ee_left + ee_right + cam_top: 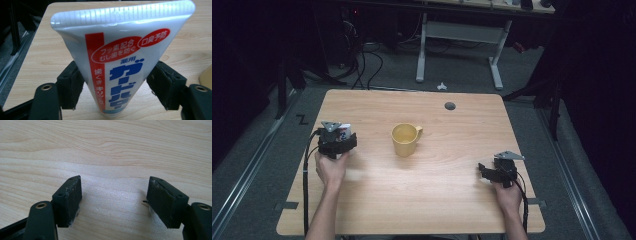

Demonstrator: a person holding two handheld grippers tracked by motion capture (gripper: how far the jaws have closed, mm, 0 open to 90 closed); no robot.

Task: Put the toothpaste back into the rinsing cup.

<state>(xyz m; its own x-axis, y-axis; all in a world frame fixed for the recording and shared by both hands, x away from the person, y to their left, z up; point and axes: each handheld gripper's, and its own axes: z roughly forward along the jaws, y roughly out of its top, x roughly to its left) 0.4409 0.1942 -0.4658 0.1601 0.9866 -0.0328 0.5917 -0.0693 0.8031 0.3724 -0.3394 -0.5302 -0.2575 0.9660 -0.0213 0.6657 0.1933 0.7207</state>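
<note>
1. Toothpaste tube [125, 65]: white, with a red stripe and blue lettering, it stands cap-down near the left edge of the wooden table [422, 200], crimped end up, between the pads of my left gripper [115, 87].
2. Left gripper state: the left pad touches the tube's edge; the right pad looks just at the other edge. I judge the grip closing but not yet firm.
3. Advice for this step: I should squeeze evenly on the tube's narrow lower body, keep the tube upright, and confirm both pads bear before lifting.
4. Right gripper [115, 202]: jaws apart, nothing between them, resting low over bare table at the right side.
5. Count: one toothpaste tube, one yellow mug [406, 139] at table centre, two grippers.
</note>
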